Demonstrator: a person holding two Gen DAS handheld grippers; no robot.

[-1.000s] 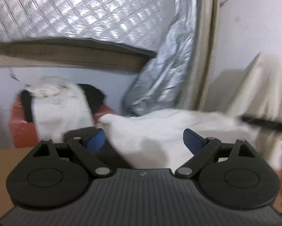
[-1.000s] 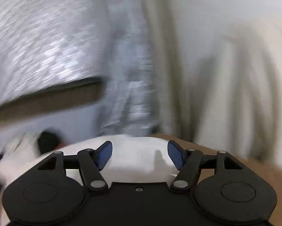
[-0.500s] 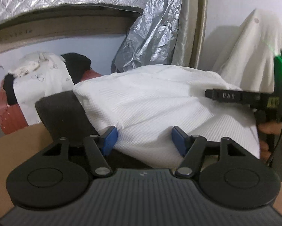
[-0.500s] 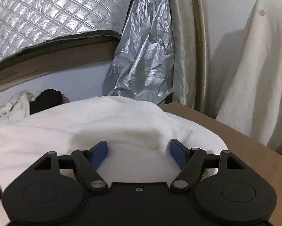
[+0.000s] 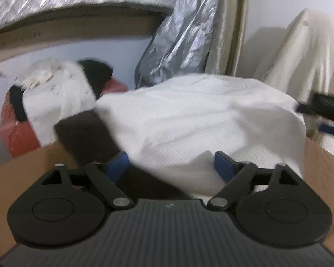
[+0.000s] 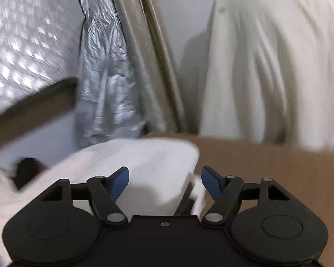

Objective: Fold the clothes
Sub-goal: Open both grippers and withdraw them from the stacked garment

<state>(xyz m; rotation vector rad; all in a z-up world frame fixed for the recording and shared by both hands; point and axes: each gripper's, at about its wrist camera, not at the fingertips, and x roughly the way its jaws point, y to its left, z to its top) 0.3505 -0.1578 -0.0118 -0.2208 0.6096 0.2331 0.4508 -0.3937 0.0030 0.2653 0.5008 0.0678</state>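
Garment (image 5: 200,120) on table (image 5: 44,158); clothes pile (image 5: 55,89) behind-left; draped sheet (image 5: 305,55) behind-right.

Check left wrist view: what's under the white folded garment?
A dark garment pokes out from under the white garment on its left side, both on the brown table. How far it reaches beneath is covered.

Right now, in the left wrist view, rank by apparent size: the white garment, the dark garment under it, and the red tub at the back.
1. white garment, by far the largest.
2 and 3. dark garment and red tub: unsure, since both are partly covered and the tub sits farther away.
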